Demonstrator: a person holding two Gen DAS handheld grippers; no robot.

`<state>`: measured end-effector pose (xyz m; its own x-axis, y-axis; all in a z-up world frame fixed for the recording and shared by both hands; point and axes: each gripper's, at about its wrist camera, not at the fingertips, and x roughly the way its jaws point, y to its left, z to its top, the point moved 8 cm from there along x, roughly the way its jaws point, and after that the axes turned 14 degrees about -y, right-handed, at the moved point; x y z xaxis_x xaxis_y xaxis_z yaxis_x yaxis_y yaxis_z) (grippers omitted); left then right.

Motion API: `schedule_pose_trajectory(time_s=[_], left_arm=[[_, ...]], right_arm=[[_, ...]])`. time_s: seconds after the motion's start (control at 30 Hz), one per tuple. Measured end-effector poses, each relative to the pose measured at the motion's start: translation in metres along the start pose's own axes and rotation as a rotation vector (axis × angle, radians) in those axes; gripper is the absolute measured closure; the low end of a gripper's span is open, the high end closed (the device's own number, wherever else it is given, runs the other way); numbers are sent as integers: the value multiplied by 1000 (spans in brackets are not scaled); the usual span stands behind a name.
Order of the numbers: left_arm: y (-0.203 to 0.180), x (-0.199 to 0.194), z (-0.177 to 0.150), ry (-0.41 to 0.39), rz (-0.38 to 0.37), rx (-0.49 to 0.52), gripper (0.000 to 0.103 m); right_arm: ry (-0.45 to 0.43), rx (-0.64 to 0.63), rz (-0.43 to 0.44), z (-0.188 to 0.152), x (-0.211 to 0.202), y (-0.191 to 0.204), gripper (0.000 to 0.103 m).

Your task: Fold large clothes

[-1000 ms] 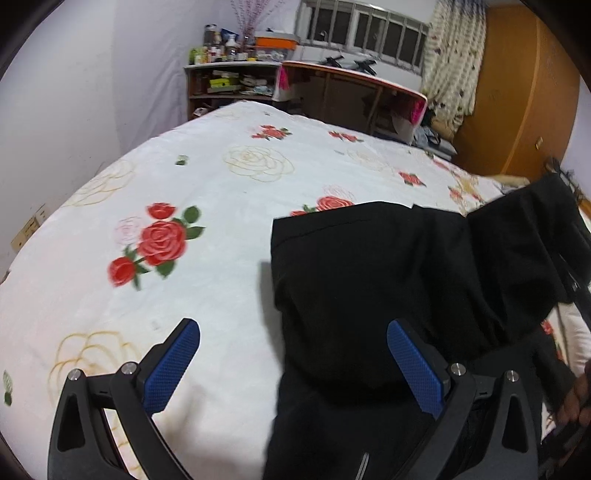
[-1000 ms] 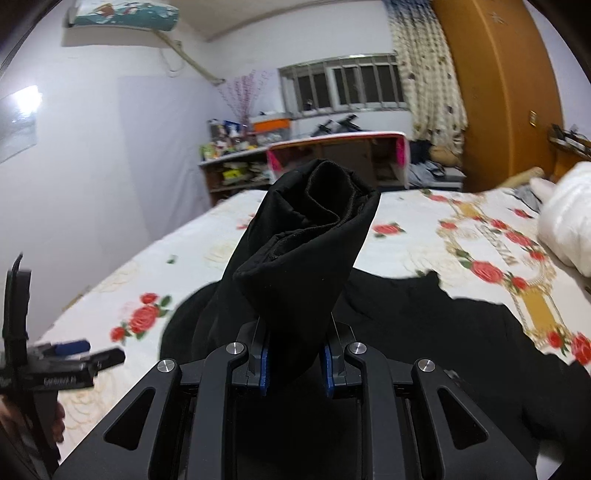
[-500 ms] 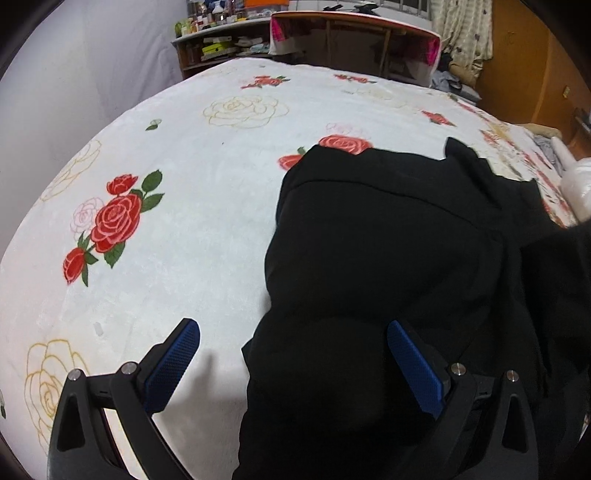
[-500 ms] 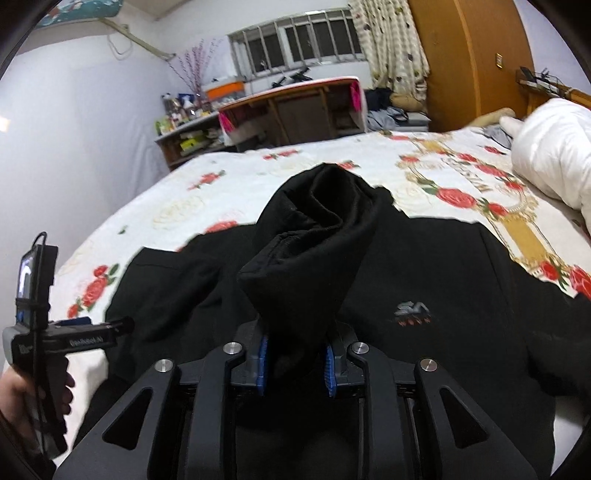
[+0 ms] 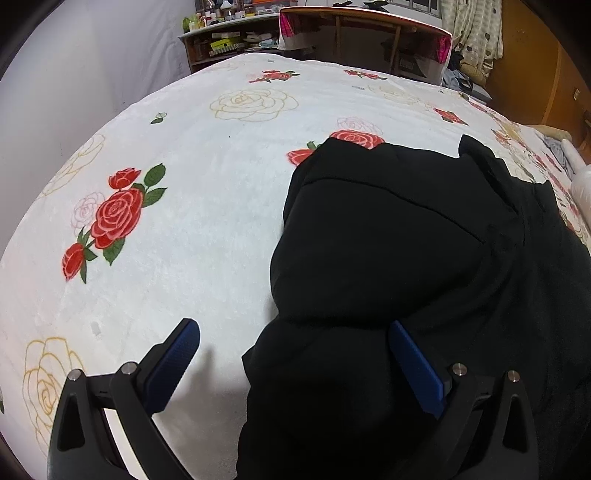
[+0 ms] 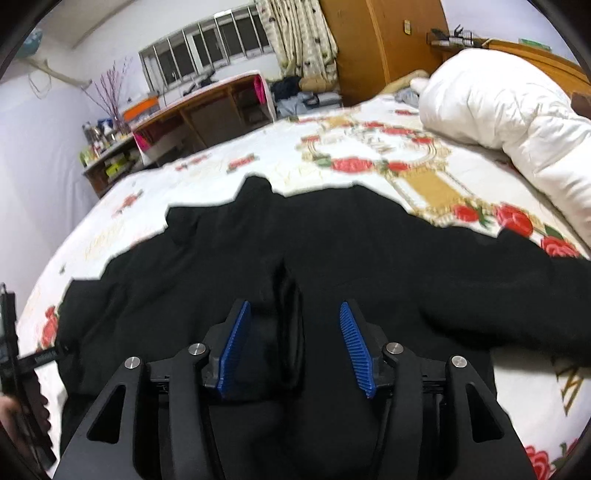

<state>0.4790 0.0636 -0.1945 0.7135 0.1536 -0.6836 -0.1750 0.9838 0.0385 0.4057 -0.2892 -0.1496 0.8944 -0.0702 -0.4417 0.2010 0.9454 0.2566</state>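
A large black garment (image 5: 399, 258) lies spread on the rose-print bed sheet (image 5: 207, 206); it also fills the middle of the right wrist view (image 6: 332, 258). My left gripper (image 5: 295, 343) is open, low over the garment's near left edge, one finger over the sheet and one over the cloth. My right gripper (image 6: 291, 321) is open just above the garment, with a fold of black cloth lying loose between its fingers. The left gripper's handle shows at the left edge of the right wrist view (image 6: 22, 354).
A white duvet (image 6: 509, 107) is bunched at the bed's right side. A wooden desk (image 5: 365, 33) and cluttered shelves (image 5: 221, 40) stand beyond the bed's far end. An orange wardrobe (image 6: 380, 44) stands at the back right.
My right gripper has lowered the bunched cloth onto the garment and opened, letting it go. My left gripper stayed open and moved closer over the garment's left edge.
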Motion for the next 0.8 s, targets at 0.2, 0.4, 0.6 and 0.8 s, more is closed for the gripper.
schedule_pose_trajectory(time_s=[0.2,0.4,0.6,0.8], left_arm=[[1,4,-5,35,13,4,0],[-1,-1,-5,48,46,39,0],[-18,-30,1,30,-16,37,0],[-74,-83,9,-45,-137,123,0]], right_arm=[[134,-176,64,-18,37,40,44],[217,-199,8,-49,37,6,44],[168,-129,-62,-28,-2,-46,44],[70,-10,-136,0,-70,-114,26]])
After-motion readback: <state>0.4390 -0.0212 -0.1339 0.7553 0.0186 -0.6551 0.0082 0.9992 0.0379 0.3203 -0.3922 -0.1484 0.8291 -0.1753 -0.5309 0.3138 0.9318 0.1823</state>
